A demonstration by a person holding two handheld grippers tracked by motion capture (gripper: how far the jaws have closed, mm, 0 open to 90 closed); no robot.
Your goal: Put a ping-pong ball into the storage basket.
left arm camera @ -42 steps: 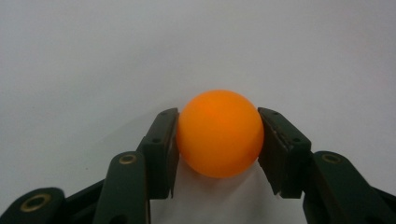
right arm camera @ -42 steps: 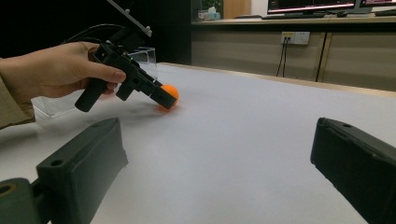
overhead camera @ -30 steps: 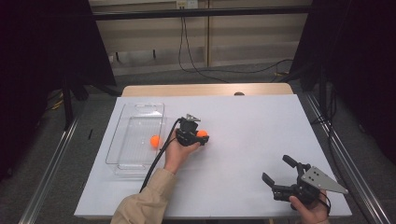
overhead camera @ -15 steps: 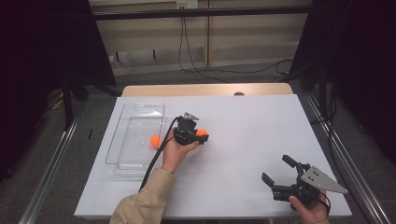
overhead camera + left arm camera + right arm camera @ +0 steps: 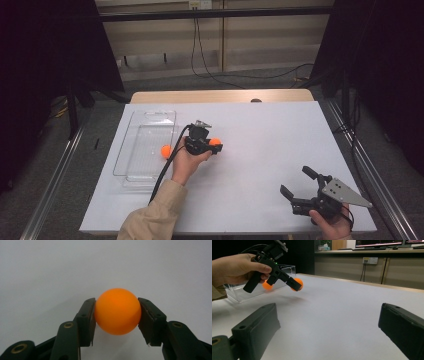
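White board covers the table point(image 5: 260, 150), its bare wooden far edge showing at twelve o'clock, with dark curtains on both sides and cables trailing over the grey floor beyond.

Near the middle of the sheet, a little toward nine o'clock, the left gripper point(image 5: 214, 146) is held in the person's left hand point(image 5: 187, 162), and its jaws are clamped on an orange ball point(image 5: 117, 311). In the left gripper view both black pads press flat against the ball's sides, with plain white surface behind it. The right gripper view shows this ball point(image 5: 298, 283) lifted clear of the sheet, the gripper angled downward.

Just beside the left hand, at nine o'clock from it, stands a clear plastic tray point(image 5: 131, 150) with upright walls. A second orange ball point(image 5: 165, 150) lies inside it, close to the wall that faces the hand. That near wall stands between the held ball and the tray's inside. The gripper's black cable point(image 5: 162, 172) runs back along the beige sleeve point(image 5: 150, 217).

At five o'clock, well apart from all this, the right gripper point(image 5: 297, 187) sits low near the front edge in the right hand, its jaws spread wide with nothing between them; a grey three-cornered plate point(image 5: 345, 192) tops it.
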